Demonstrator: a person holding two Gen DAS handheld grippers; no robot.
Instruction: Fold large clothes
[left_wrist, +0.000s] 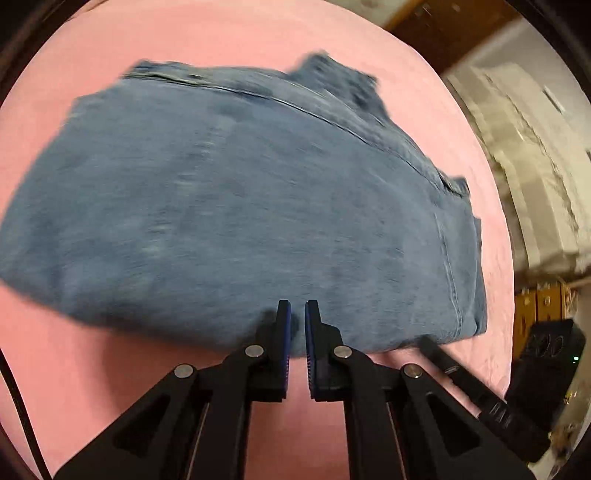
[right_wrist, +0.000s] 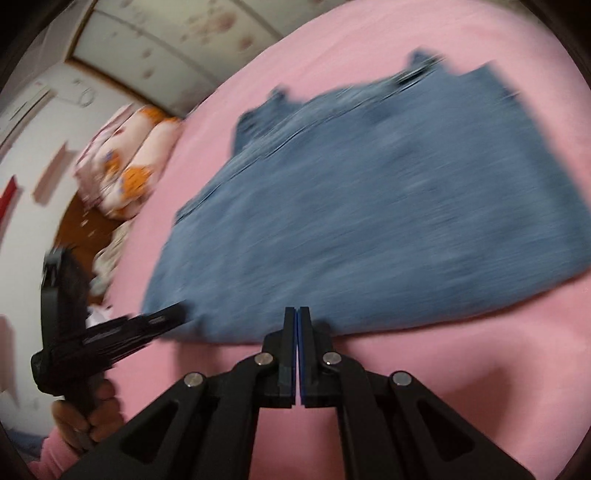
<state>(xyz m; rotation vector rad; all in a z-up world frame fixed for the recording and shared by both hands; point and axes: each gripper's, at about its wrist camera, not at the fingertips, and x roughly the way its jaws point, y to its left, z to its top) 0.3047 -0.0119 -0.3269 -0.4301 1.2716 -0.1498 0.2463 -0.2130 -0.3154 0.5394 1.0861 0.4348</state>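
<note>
Blue denim jeans (left_wrist: 240, 206) lie folded into a broad rectangle on a pink bed sheet (left_wrist: 258, 33); they also show in the right wrist view (right_wrist: 369, 221). My left gripper (left_wrist: 297, 314) hovers at the near edge of the jeans with a narrow gap between its blue pads and nothing held. My right gripper (right_wrist: 297, 314) is at the near edge too, jaws shut together and empty. The left gripper also shows in the right wrist view (right_wrist: 162, 319), at the jeans' near left corner. The right gripper shows in the left wrist view (left_wrist: 436, 347), near the jeans' right corner. Both views are motion-blurred.
The pink sheet (right_wrist: 443, 369) covers the bed around the jeans. Flowered pillows (right_wrist: 125, 162) lie at the far left in the right wrist view. White folded bedding (left_wrist: 524, 155) and a dark device (left_wrist: 546, 354) sit beyond the bed's right edge.
</note>
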